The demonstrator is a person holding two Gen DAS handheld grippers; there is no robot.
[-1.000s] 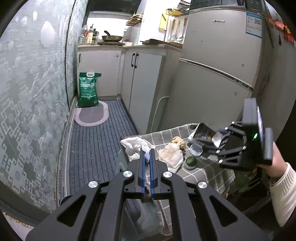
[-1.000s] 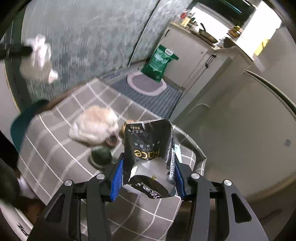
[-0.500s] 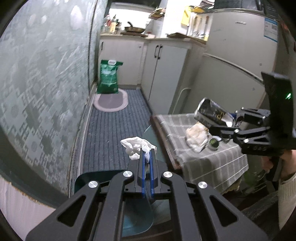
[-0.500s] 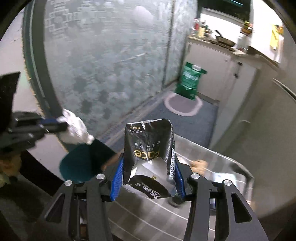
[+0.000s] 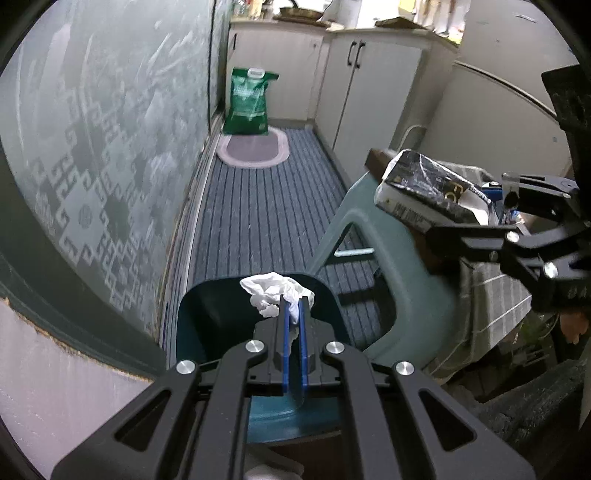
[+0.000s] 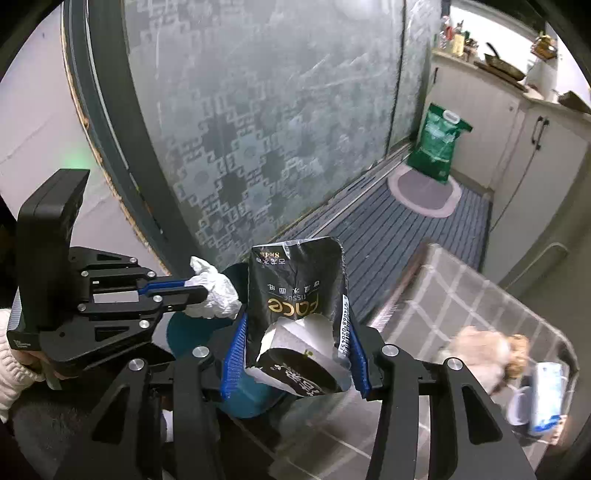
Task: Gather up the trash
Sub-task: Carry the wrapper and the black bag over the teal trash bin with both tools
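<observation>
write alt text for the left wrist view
The left hand-held gripper is shut on a crumpled white tissue above an open teal bin. To the right, the right hand-held gripper holds a black tissue packet.

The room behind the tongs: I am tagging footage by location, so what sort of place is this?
Most likely a narrow home kitchen. White base cabinets carry a counter with a frying pan and bottles, and a small table with a checked tablecloth stands beside a striped floor mat.
</observation>
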